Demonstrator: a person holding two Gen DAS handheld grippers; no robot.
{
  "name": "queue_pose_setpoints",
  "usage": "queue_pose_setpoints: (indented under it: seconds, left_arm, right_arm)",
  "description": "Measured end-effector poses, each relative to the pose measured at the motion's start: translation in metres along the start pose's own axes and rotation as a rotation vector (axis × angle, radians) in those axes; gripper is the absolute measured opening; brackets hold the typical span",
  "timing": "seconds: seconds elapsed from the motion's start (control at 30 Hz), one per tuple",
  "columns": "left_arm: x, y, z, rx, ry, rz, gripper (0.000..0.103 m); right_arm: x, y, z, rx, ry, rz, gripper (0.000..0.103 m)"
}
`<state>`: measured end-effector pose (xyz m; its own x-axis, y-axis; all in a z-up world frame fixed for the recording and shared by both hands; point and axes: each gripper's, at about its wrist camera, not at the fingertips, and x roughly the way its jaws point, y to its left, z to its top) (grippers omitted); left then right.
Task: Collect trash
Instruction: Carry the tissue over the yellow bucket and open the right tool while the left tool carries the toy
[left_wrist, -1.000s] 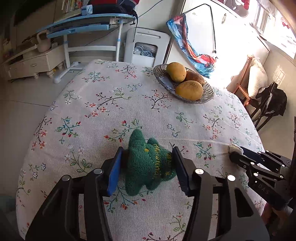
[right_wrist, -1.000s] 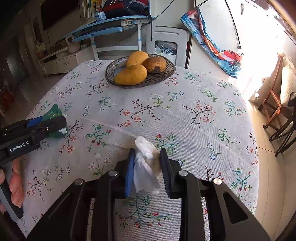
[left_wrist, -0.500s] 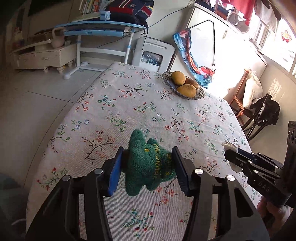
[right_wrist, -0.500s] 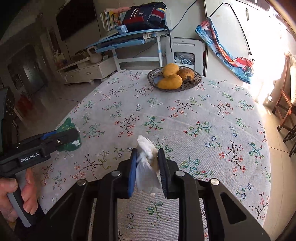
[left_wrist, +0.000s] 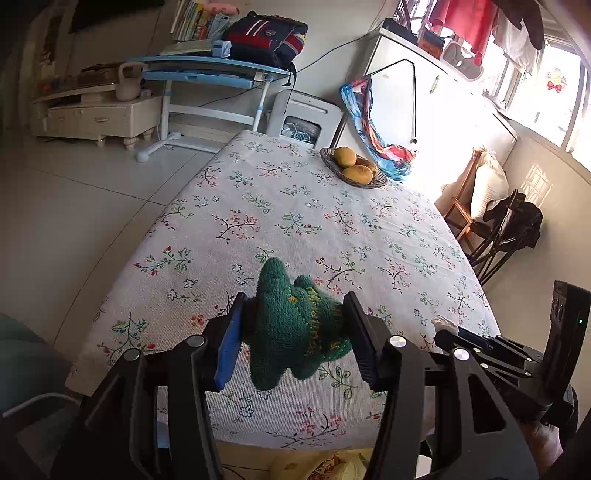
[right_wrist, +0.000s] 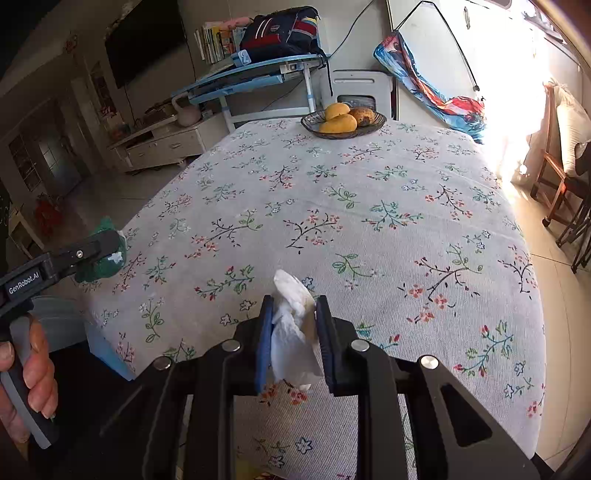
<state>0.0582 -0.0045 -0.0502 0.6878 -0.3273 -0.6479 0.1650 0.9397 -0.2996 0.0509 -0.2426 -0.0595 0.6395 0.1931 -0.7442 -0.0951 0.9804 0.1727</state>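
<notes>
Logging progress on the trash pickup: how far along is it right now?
Done: both pieces are picked up off the table. In hand: the left claw grips a green knitted cloth, the right claw a crumpled white tissue. Left: dropping both in a bin; none is clearly visible. Only the fruit basket remains on the table.
</notes>
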Motion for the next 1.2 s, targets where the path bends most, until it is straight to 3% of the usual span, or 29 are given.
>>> queue_pose_setpoints:
  seconds: [0.6, 1.2]
  left_arm:
    - [-0.018, 0.013, -0.008, -0.055, -0.028, -0.046, 0.051]
    - [-0.024, 0.002, -0.014, -0.014, -0.029, -0.070, 0.051]
  right_arm:
    - [-0.013, 0.011, -0.034, -0.006, 0.024, -0.061, 0.025]
    - [-0.028, 0.017, -0.045, 0.005, 0.020, -0.018, 0.025]
